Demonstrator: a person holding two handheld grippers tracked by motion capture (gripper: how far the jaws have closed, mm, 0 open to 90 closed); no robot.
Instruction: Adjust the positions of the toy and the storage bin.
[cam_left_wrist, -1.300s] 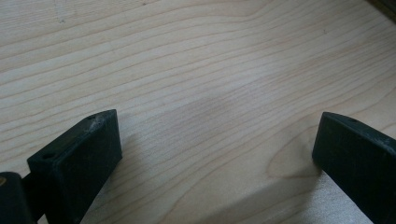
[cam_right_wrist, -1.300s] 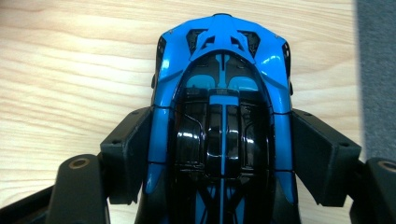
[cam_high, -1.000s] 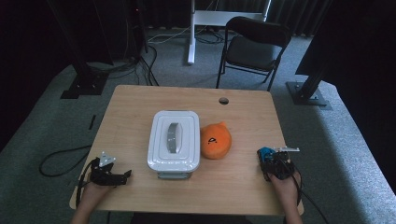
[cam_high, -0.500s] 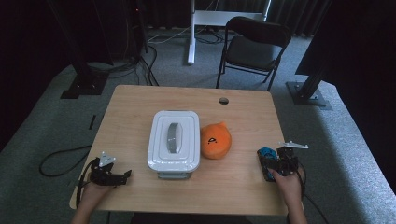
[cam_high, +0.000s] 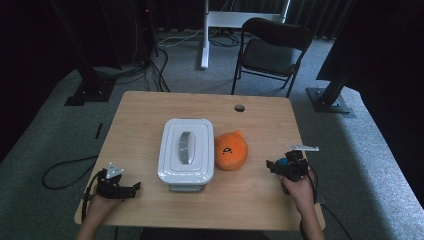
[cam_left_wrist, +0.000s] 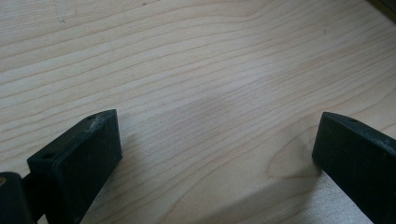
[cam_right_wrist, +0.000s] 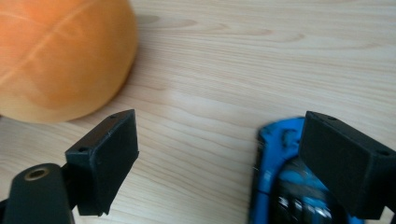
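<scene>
Blue, the small toy car (cam_right_wrist: 285, 186) lies near the right edge of the wooden table (cam_high: 150, 120), just beside the right gripper (cam_high: 284, 167), whose jaws gape wide to take it, while the left gripper (cam_high: 120, 189), also wide, rests empty near the front left corner.

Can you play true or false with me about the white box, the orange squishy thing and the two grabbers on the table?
1. The white box has its lid on. True.
2. The orange ball sits on top of the box. False: it lies on the table, right beside the box.
3. The left gripper is open over bare wood. True.
4. The right gripper is squeezing the orange ball. False: its jaws are open, and the ball lies off to one side of them.
5. A blue thing lies by one jaw of the right gripper. True.
</scene>
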